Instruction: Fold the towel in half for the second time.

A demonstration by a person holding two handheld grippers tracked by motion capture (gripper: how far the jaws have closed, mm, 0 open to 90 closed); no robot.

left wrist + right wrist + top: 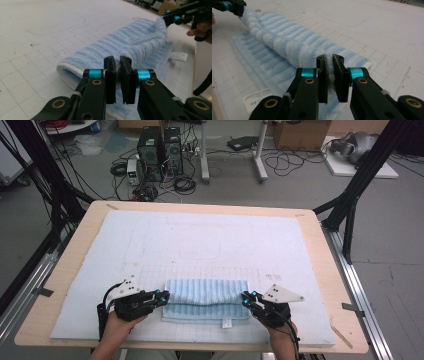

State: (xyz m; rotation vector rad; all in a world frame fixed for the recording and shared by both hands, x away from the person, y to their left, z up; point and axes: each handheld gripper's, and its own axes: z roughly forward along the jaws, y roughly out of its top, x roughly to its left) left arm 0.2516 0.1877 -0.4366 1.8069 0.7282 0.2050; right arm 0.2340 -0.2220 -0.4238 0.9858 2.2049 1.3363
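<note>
Fingers on both of your grippers are clamped on terry cloth: the left gripper (118,80) pinches one end of the towel (207,299) and the right gripper (331,79) pinches the other, with a sliver of fabric squeezed between each pair of pads. You hold the two corners of one raised layer, so that edge hangs slack between your hands and bulges over the flat layers beneath, which reads as a fold in progress. Gripping both ends at once keeps the edge straight and level as it travels. The towel lies on the near part of the mat (150,235), between your hands, its label (226,323) poking out at the near edge. Holding low, close to the mat, keeps the lower layers from dragging.
</note>
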